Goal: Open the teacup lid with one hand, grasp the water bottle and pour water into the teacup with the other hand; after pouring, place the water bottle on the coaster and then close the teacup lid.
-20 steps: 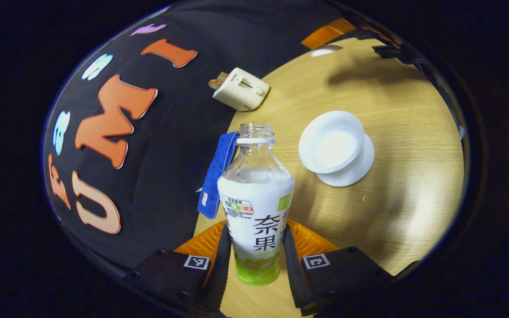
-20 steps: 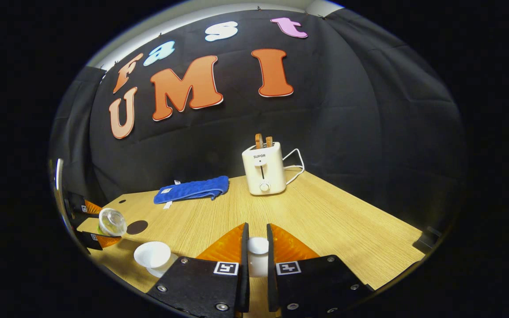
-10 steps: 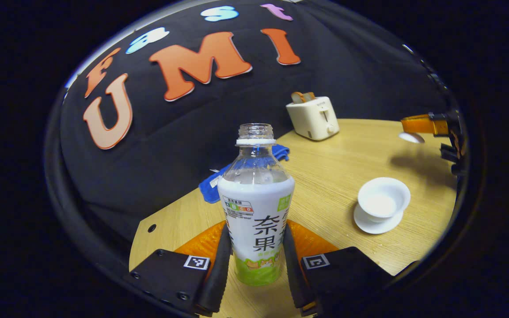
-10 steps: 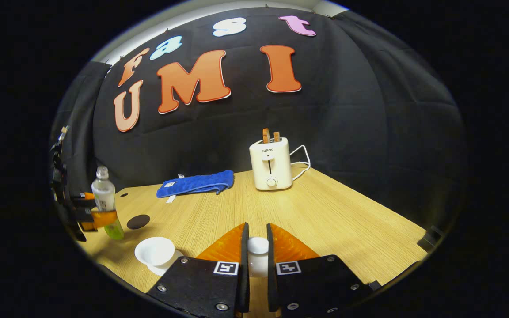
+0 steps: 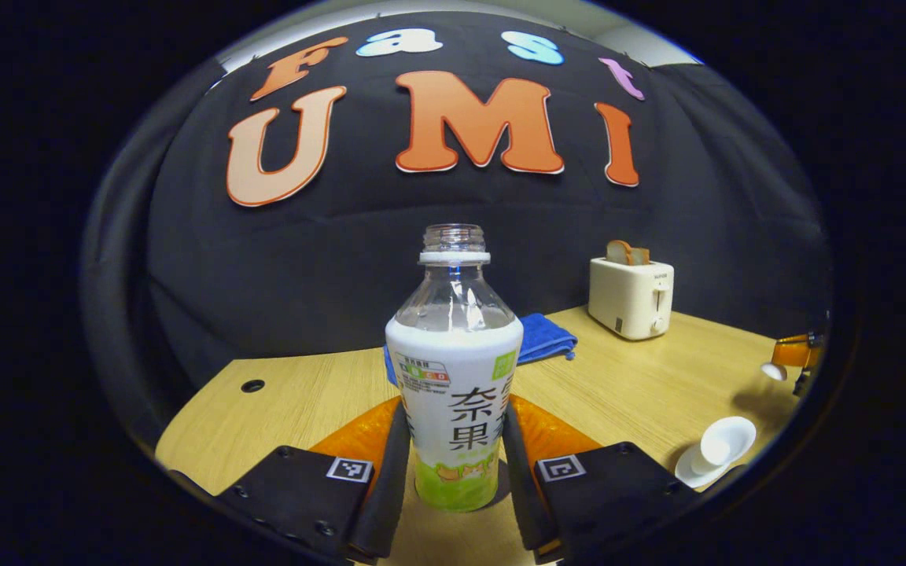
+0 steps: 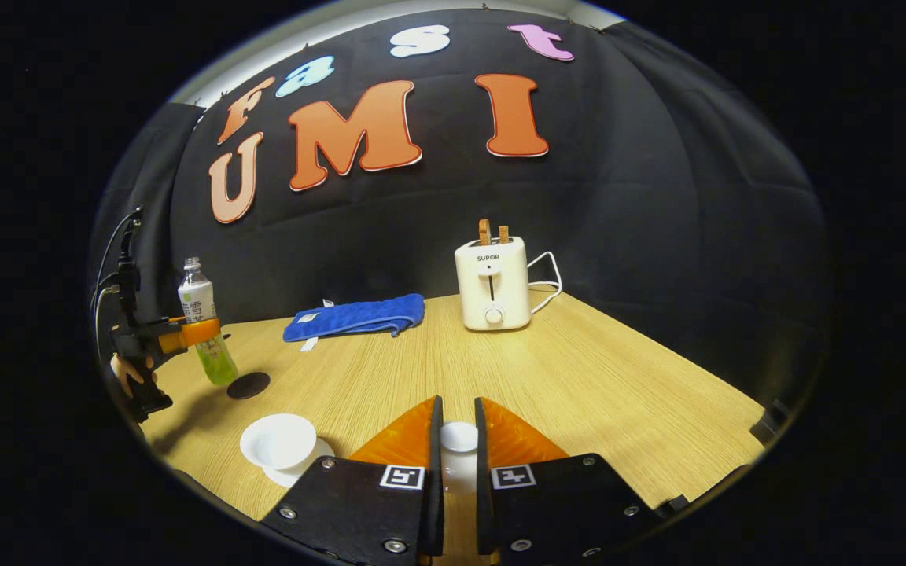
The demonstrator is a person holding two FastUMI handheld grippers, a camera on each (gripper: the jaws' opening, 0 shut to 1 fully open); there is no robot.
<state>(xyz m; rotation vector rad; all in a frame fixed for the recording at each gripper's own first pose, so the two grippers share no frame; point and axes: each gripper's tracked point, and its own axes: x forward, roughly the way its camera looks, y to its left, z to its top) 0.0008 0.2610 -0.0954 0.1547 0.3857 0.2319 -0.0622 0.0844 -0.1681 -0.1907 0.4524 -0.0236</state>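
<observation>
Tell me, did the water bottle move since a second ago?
Yes. The water bottle was tipped over the teacup; now it is upright in the left gripper, farther from the cup, just above the dark coaster.

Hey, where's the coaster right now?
In the right gripper view the coaster lies on the table's left side, just right of the water bottle and behind the teacup.

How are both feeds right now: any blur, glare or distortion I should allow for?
Left gripper view: water bottle sharp, table edge bowed by fisheye. Right gripper view: toaster crisp, teacup casts a soft shadow, lid slightly glary.
</observation>
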